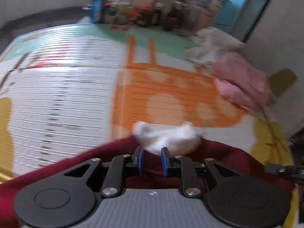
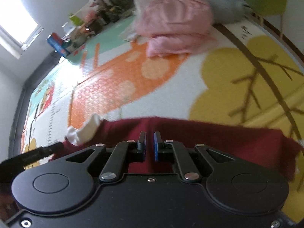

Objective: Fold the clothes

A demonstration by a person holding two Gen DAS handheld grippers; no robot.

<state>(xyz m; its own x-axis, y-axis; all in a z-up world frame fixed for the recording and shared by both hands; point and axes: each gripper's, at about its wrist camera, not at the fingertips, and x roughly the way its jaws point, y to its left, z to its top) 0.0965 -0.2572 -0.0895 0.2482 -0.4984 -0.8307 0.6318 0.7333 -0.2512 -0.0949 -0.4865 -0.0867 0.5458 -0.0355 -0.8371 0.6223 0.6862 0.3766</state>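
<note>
- The red top (image 1: 218, 152) lies on the mat (image 1: 76, 95), soft and floppy.
- The left claw (image 1: 152, 158) stands a little apart, maybe loose; blurry.
- The right claw (image 2: 149, 144) pinches the top's edge.
- Grab the edges, not the white fluff (image 1: 167, 138).

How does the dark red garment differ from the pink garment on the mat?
The dark red garment lies spread out right at the grippers, and has a white fluffy trim; the pink garment sits bunched in a pile farther away, touched by no gripper. The red looks thick and dark, the pink pale. Both rest on the patterned mat.
</note>
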